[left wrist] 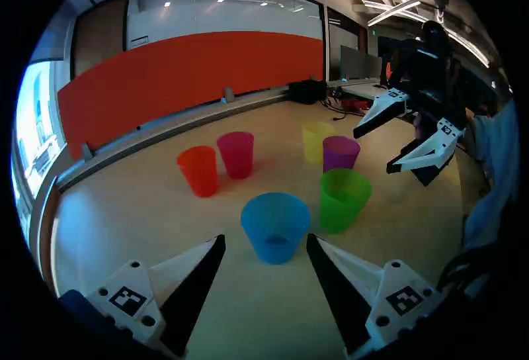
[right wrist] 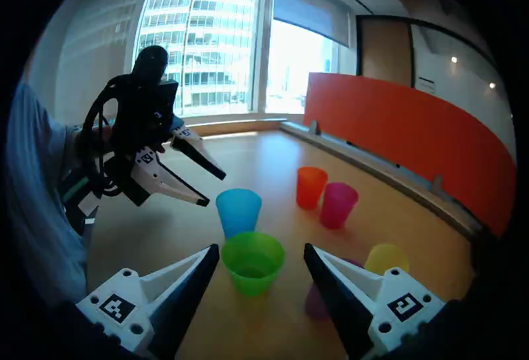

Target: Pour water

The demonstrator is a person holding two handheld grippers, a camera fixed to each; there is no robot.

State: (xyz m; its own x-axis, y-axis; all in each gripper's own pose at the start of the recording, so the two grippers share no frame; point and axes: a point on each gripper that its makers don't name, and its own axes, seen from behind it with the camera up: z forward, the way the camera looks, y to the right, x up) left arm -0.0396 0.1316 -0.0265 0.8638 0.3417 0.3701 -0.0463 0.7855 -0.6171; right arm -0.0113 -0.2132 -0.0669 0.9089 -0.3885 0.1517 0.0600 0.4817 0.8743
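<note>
Several coloured plastic cups stand upright on a pale wooden table (left wrist: 132,221). In the left gripper view, the blue cup (left wrist: 275,227) sits just ahead of my open left gripper (left wrist: 266,237), between its fingertips and not touched. To its right stands the green cup (left wrist: 342,198). My right gripper (left wrist: 373,152) hangs open in the air above the cups at the right. In the right gripper view, the green cup (right wrist: 252,262) stands between the spread fingers of my right gripper (right wrist: 260,247). The blue cup (right wrist: 238,211) is behind it, under my open left gripper (right wrist: 215,190).
Farther back stand an orange cup (left wrist: 199,169), a pink cup (left wrist: 237,153), a yellow cup (left wrist: 316,140) and a purple cup (left wrist: 340,153). An orange wall panel (left wrist: 198,75) runs along the table's far edge. A person's sleeve (right wrist: 33,214) is at the left, windows behind.
</note>
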